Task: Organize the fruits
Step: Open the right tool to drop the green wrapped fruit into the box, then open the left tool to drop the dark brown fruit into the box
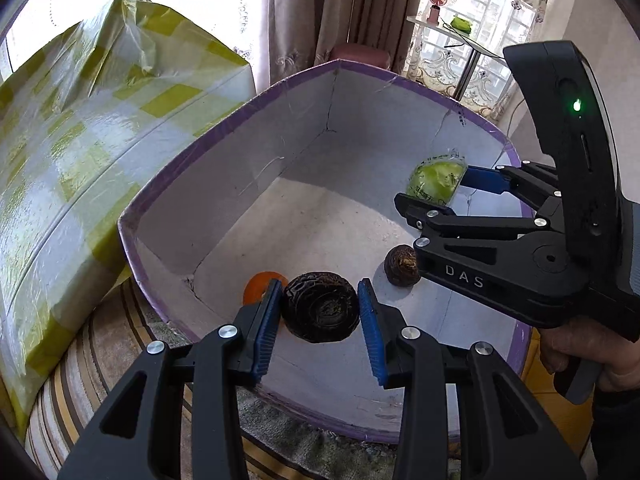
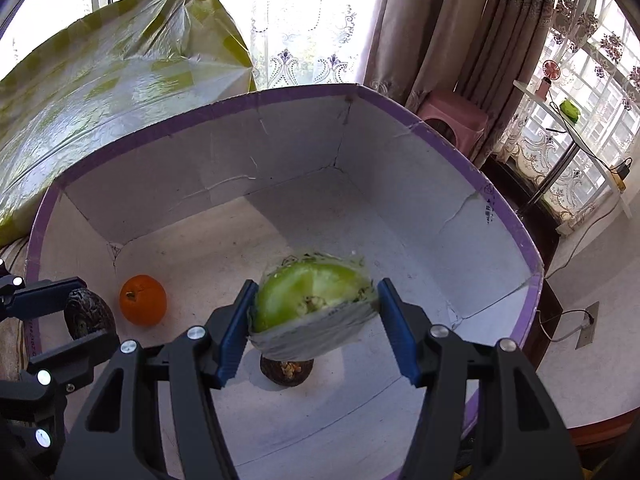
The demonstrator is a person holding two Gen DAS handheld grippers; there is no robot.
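A white cardboard box (image 1: 248, 152) (image 2: 200, 176) with a purple rim holds an orange (image 1: 256, 284) (image 2: 143, 300) and a small dark wrinkled fruit (image 1: 402, 266) (image 2: 286, 372). My left gripper (image 1: 320, 286) (image 2: 90, 312) is shut on a larger dark wrinkled fruit (image 1: 320, 312) (image 2: 86, 314), low over the box's near left corner beside the orange. My right gripper (image 2: 316, 286) (image 1: 434, 186) is shut on a green fruit wrapped in clear film (image 2: 314, 308) (image 1: 436, 182). It hangs over the right side of the box, above the small dark fruit.
A bulky object under yellow-checked plastic (image 1: 80, 120) (image 2: 100, 80) stands close against the box's left side. Striped cloth (image 1: 80, 380) lies under the box. A pink stool (image 2: 452, 120) and a white side table (image 2: 560, 120) stand by the curtained window. A hand (image 1: 576, 344) grips the right handle.
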